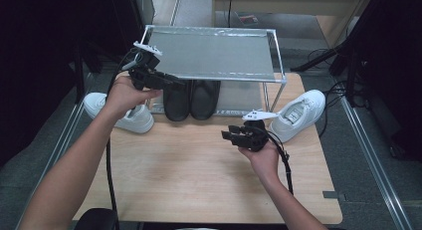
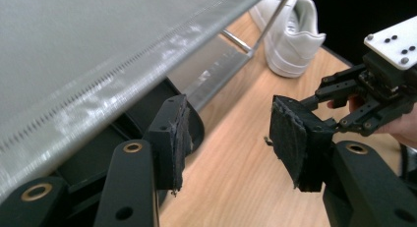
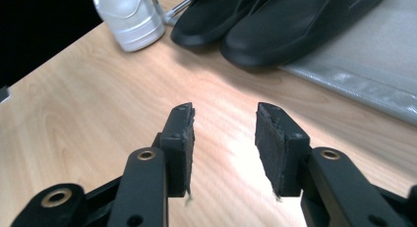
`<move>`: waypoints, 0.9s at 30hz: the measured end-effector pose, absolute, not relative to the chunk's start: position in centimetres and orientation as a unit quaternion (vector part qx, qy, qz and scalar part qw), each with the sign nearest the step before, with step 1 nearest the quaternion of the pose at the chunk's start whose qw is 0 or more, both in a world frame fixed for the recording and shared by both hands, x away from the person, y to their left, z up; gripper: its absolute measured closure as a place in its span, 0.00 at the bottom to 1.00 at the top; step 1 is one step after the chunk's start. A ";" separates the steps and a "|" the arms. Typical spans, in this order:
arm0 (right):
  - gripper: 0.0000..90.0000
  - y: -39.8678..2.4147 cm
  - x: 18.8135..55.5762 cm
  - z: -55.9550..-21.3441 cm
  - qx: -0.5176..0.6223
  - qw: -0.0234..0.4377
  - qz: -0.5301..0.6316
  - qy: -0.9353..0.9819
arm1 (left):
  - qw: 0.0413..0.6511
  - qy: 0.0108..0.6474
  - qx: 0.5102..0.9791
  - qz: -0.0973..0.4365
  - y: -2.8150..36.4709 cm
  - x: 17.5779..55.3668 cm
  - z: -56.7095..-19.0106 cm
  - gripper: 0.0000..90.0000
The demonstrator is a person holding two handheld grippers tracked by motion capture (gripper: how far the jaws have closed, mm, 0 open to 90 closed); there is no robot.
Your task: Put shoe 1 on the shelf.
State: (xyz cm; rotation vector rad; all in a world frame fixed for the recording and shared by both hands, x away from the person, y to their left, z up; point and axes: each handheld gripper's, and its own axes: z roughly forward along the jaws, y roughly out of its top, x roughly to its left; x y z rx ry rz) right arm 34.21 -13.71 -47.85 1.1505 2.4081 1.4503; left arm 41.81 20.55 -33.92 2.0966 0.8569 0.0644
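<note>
Pair of glossy black shoes [image 1: 191,98] side by side on lower shelf of metal rack [image 1: 214,53], toes toward table edge. White sneakers [image 1: 297,114] flanking rack on wooden table [image 1: 199,165]. Left gripper [image 1: 174,83] spread, empty, just above shoes; right gripper [image 1: 226,135] likewise parted, gripping nothing.

No text, label, brand, number or sign can be read in any of the three views. The white sneaker [image 1: 297,114] at the right end of the desk has a pale insole with a faint dark mark on it in the high view, but it is too small and blurred to make out. The black shoes [image 3: 275,18] and the other white sneaker [image 1: 121,113] carry nothing legible.
</note>
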 end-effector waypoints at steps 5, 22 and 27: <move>0.63 -15.0 32.8 -47.3 0.368 0.046 0.477 0.797 | 0.421 0.343 0.839 0.022 21.4 40.3 -34.9 0.55; 0.60 -18.8 30.9 -47.3 0.366 0.051 0.501 0.782 | 0.416 0.350 0.839 0.011 23.3 36.4 -39.7 0.51; 0.59 -18.7 30.9 -47.4 0.364 0.052 0.494 0.788 | 0.427 0.355 0.832 -0.002 24.2 35.9 -40.8 0.51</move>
